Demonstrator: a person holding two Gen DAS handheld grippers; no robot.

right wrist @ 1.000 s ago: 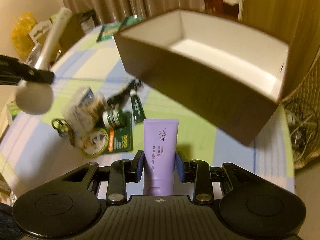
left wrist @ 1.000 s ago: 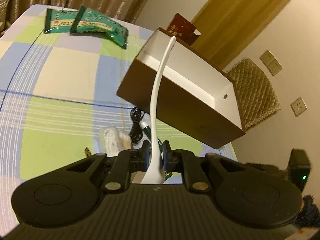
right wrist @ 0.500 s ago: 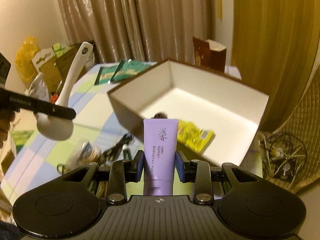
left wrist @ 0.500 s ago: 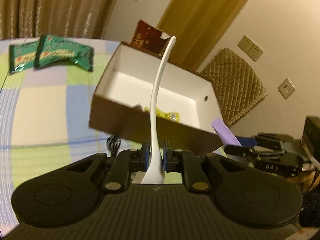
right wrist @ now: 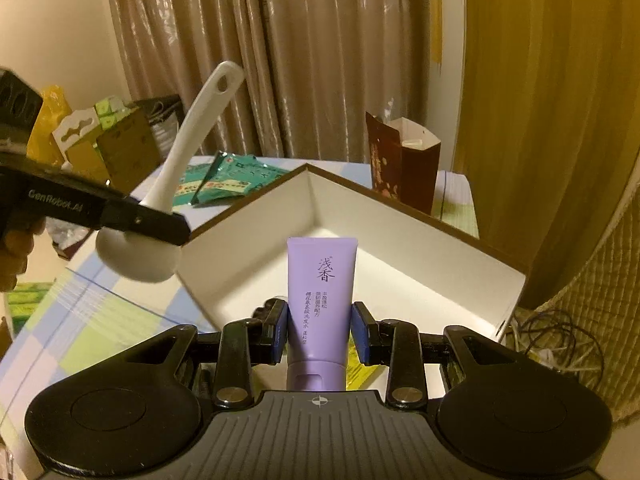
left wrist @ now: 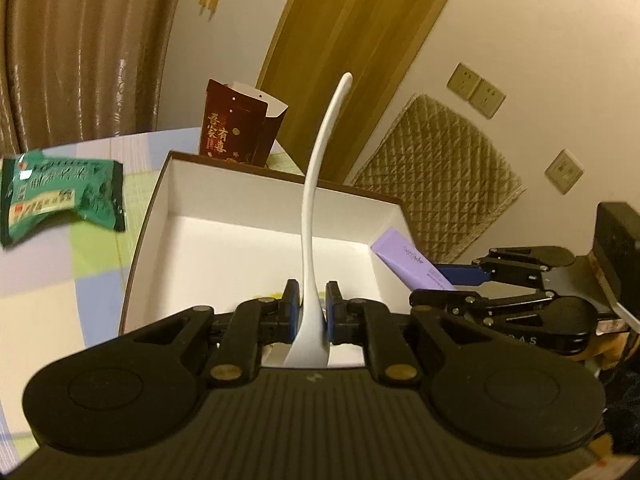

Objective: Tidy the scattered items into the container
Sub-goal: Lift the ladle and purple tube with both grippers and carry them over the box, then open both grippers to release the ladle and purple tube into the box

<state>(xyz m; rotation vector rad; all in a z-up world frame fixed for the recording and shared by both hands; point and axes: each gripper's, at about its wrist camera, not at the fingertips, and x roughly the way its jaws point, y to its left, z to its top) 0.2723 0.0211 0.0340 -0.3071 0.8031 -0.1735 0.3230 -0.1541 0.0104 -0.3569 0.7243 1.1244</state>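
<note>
A white spoon (left wrist: pixel 316 216) is pinched between the jaws of the left gripper (left wrist: pixel 312 312), its handle rising toward the upper centre of the frame, over the near edge of the open box (left wrist: pixel 256 240) — brown outside, white inside. A purple tube (right wrist: pixel 320 292) is clamped between the jaws of the right gripper (right wrist: pixel 320 332), cap toward the camera, above the box interior at lower centre. A yellow packet (right wrist: pixel 360 364) is seen in the box beneath it. Green packets (left wrist: pixel 60 196) lie on the checked tablecloth (left wrist: pixel 60 264) at left — a dark red carton (left wrist: pixel 232 128) stands behind the box.
</note>
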